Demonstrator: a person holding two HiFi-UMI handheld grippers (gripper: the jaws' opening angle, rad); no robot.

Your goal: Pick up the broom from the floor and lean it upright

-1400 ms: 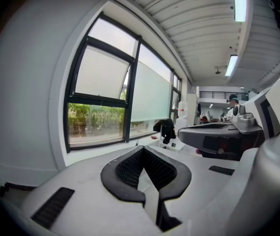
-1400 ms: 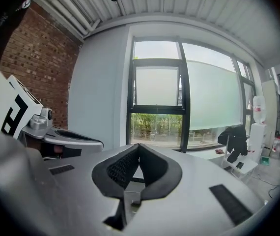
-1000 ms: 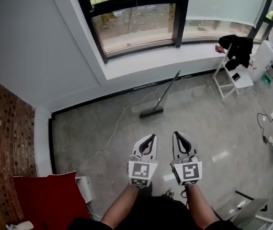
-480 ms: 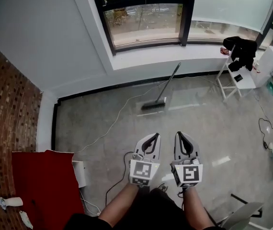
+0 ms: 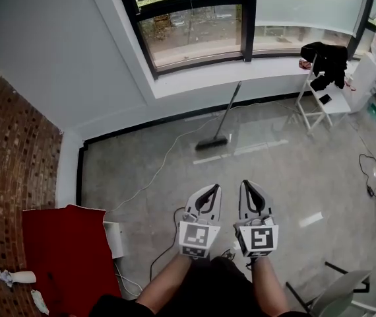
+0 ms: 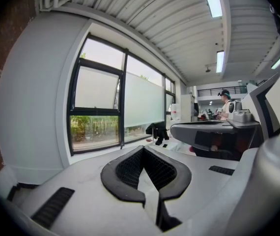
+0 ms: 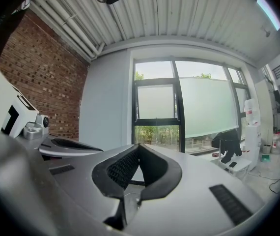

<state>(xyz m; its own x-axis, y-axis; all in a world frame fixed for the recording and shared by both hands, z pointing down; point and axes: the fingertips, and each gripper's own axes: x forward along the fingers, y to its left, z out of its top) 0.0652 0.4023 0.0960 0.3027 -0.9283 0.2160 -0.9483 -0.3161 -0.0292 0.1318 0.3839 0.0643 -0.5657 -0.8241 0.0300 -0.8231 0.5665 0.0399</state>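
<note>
The broom (image 5: 226, 114) has its dark head on the grey floor and its thin handle slanting up against the wall under the window sill. It is far ahead of both grippers. My left gripper (image 5: 208, 189) and right gripper (image 5: 247, 186) are held side by side at waist height, pointing towards the window. Both are shut with nothing between the jaws. In the left gripper view the left gripper (image 6: 142, 149) shows its tips meeting, and the right gripper (image 7: 139, 146) does the same in the right gripper view. The broom is hidden in both gripper views.
A white cable (image 5: 155, 177) trails across the floor from the broom's side to a white box (image 5: 112, 238). A red mat (image 5: 69, 253) and a brick wall (image 5: 10, 164) are at the left. A white folding chair (image 5: 316, 107) carrying a black garment stands at the right.
The whole view has shifted: more of the red mat and brick wall shows at the left. The grippers keep the same shut, side-by-side pose. The broom has not moved.
</note>
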